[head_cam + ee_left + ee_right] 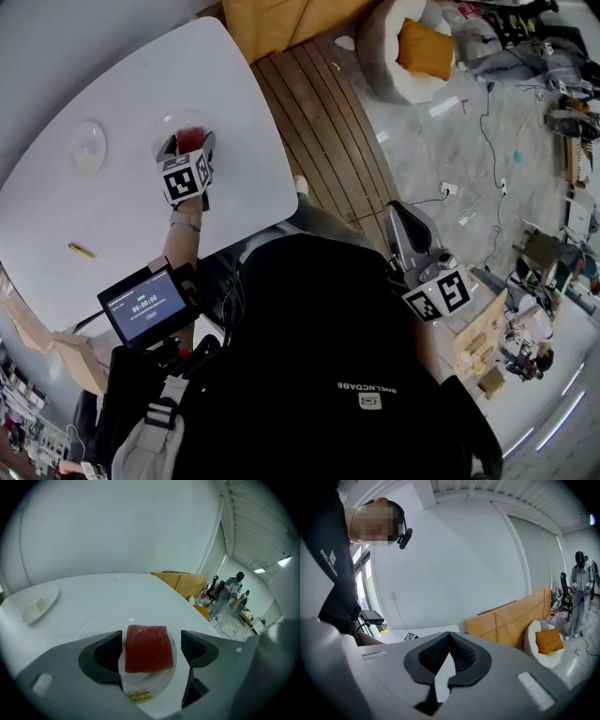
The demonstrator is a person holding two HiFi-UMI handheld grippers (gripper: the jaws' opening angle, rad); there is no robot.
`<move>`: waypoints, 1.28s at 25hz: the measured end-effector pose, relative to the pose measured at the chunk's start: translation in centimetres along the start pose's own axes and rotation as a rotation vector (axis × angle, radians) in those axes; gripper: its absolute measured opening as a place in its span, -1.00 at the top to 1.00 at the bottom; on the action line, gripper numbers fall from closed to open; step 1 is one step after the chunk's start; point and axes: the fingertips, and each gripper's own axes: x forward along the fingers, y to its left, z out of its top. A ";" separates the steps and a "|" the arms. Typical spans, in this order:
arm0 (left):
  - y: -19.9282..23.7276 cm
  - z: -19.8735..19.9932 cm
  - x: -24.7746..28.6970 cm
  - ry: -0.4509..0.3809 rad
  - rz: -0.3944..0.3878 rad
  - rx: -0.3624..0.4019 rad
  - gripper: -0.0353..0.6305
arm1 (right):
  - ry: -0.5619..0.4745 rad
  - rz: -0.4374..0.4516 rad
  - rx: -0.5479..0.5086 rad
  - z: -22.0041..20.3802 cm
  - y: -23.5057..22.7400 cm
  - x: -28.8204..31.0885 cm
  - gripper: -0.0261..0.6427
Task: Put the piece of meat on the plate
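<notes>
On the white counter (112,89), in front of the person, the piece of meat (147,648) lies flat on a clear plate (154,679), a dark red, squarish block with its top face up. The left tool (151,639) points steeply down over that plate with its jaws spread wide to either side of the meat. In the left gripper view, the right jaw stands clearly apart from the block with bare plate showing between them. The left jaw is just beside the block's left edge and does not press on it, so the tool is open and the meat rests on the plate alone. The meat sits near the middle of the plate, whose faint rim shows beyond the jaws on the far side. A small yellow sticker shows at the near edge, under the tool. To the left, well apart from this plate, a second small dish (40,606) stands on the counter with a pale lump in it; what that lump is cannot be made out. Nearer the counter's front edge lies a thin yellow stick (81,250), on its own. The right tool (449,641) is held off the counter at the person's right side, its jaws closed tip to tip with nothing between them.
</notes>
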 end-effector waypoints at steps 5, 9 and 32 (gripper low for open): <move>0.9 0.5 -0.2 -0.005 0.024 0.014 -0.39 | 0.006 0.008 -0.005 0.0 0.0 0.3 0.91; 1.9 0.8 -0.2 -0.017 0.051 0.006 -0.43 | -0.006 0.014 -0.004 0.1 -0.5 0.8 0.91; -6.0 6.4 -18.8 -0.398 0.040 0.135 -0.10 | -0.112 0.249 0.014 -1.3 1.2 -2.2 0.91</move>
